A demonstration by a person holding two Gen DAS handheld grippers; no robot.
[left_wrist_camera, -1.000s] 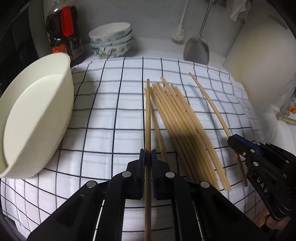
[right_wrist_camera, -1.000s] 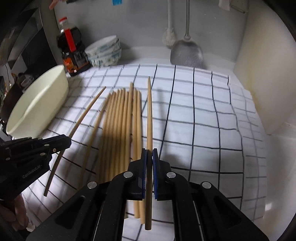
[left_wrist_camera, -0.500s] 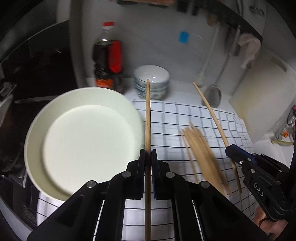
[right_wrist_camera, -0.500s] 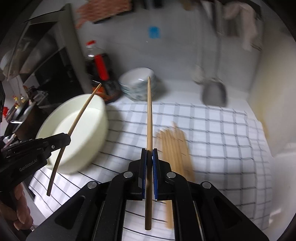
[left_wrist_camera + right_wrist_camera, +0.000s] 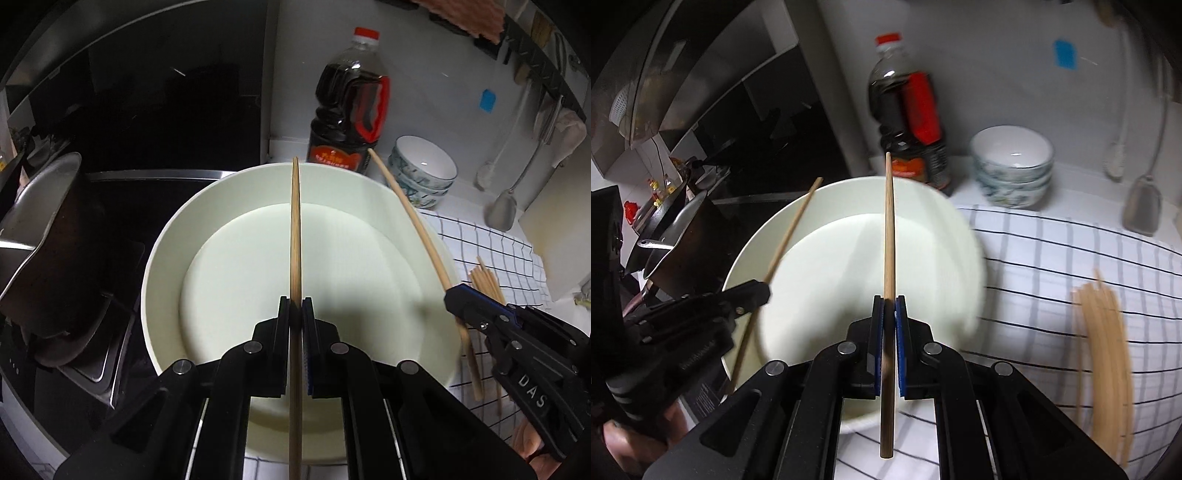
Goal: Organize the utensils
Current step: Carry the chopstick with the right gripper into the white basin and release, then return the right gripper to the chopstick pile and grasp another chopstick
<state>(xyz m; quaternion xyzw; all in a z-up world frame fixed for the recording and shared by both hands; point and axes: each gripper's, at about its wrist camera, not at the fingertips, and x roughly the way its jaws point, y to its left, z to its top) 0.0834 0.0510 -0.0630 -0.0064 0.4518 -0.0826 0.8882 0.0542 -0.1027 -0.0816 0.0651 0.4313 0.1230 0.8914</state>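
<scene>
My left gripper [image 5: 295,306] is shut on a wooden chopstick [image 5: 295,229] and holds it above a large white basin [image 5: 166,266]. My right gripper [image 5: 889,306] is shut on another chopstick [image 5: 889,229], also above the basin [image 5: 827,258]. The right gripper shows in the left wrist view [image 5: 452,295] with its chopstick [image 5: 413,218] over the basin's right rim. The left gripper shows in the right wrist view [image 5: 762,293] with its chopstick [image 5: 786,236]. A bundle of several chopsticks [image 5: 1104,350] lies on the checked cloth [image 5: 1052,266] to the right.
A dark sauce bottle [image 5: 347,110] and stacked patterned bowls [image 5: 423,173] stand behind the basin. A metal spatula [image 5: 502,210] and a brush hang on the back wall. A dark pan [image 5: 40,243] sits on the stove at left. A white board [image 5: 557,236] leans at right.
Both grippers have lifted their chopsticks off the cloth and moved left, from beside the bundle to above the white basin. Both stay shut.
</scene>
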